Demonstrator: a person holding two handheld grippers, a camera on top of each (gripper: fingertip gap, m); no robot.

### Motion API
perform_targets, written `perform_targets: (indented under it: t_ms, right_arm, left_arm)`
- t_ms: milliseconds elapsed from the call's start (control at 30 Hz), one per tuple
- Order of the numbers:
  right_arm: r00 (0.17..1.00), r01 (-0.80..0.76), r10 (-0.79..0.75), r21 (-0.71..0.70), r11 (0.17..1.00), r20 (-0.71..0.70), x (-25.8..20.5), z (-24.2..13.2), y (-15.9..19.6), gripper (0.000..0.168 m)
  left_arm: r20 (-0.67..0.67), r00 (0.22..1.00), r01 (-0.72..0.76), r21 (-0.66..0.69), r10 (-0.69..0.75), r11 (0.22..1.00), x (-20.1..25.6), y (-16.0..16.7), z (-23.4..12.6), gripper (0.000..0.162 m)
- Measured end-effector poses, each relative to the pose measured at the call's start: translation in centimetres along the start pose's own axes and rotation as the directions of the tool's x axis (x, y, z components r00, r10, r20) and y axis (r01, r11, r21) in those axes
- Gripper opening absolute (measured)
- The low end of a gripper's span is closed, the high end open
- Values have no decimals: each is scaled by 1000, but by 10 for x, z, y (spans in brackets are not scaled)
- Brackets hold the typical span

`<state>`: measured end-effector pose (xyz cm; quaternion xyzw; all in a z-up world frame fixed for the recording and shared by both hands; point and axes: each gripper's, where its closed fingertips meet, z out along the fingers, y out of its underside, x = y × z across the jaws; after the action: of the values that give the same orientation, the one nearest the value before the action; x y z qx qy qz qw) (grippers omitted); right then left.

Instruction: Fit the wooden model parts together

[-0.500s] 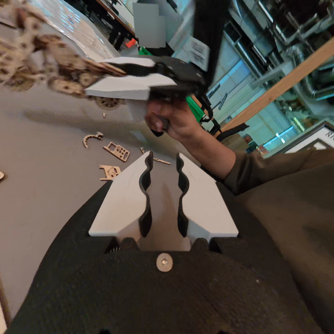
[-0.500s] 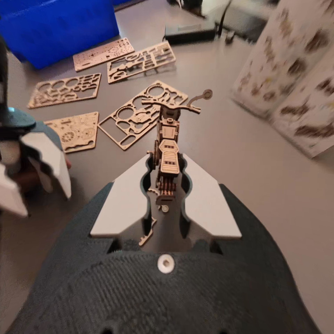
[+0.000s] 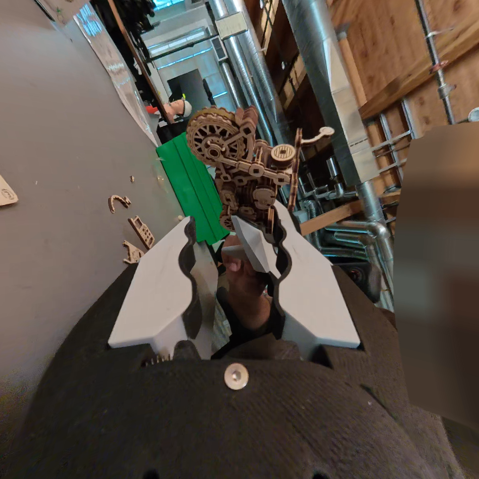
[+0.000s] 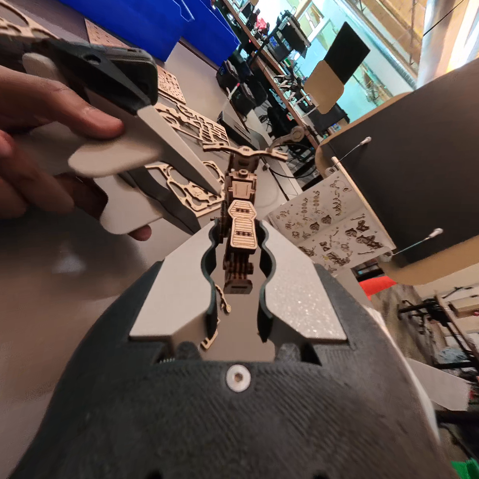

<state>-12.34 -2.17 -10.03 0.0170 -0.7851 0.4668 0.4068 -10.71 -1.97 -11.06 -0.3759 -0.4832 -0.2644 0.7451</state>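
Your work surface is a grey table, smooth and matte. In the left wrist view, three small loose wooden parts lie on it near one another: a hooked piece, a gridded rectangular piece and a bracket-shaped piece. A paper corner rests at the left edge, and a green block stands at the table's far side. In the right wrist view, you see flat punched-out wooden sheets lying on the table, a blue bin behind them, and an open instruction booklet to the right.
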Motion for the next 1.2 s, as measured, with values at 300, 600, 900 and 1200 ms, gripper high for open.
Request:
perform_targets:
  t_ms: [300, 600, 900, 1200]
  right_arm:
    - [984, 137, -142, -57, 989, -104, 11, -8, 12, 28]
    - [952, 249, -261, -92, 964, -160, 16, -8, 24, 28]
    - [921, 341, -356, -115, 933, -160, 2, 0, 21, 28]
    - [769, 586, -606, -155, 795, -201, -13, 5, 12, 28]
  left_arm:
    - [164, 927, -323, -101, 336, 941, -4, 12, 4, 60]
    - [201, 973, -117, -8, 116, 993, -8, 18, 7, 37]
    - [165, 983, 53, 149, -78, 987, 4, 13, 2, 40]
    - [98, 985, 121, 213, -144, 970, 8, 4, -5, 53]
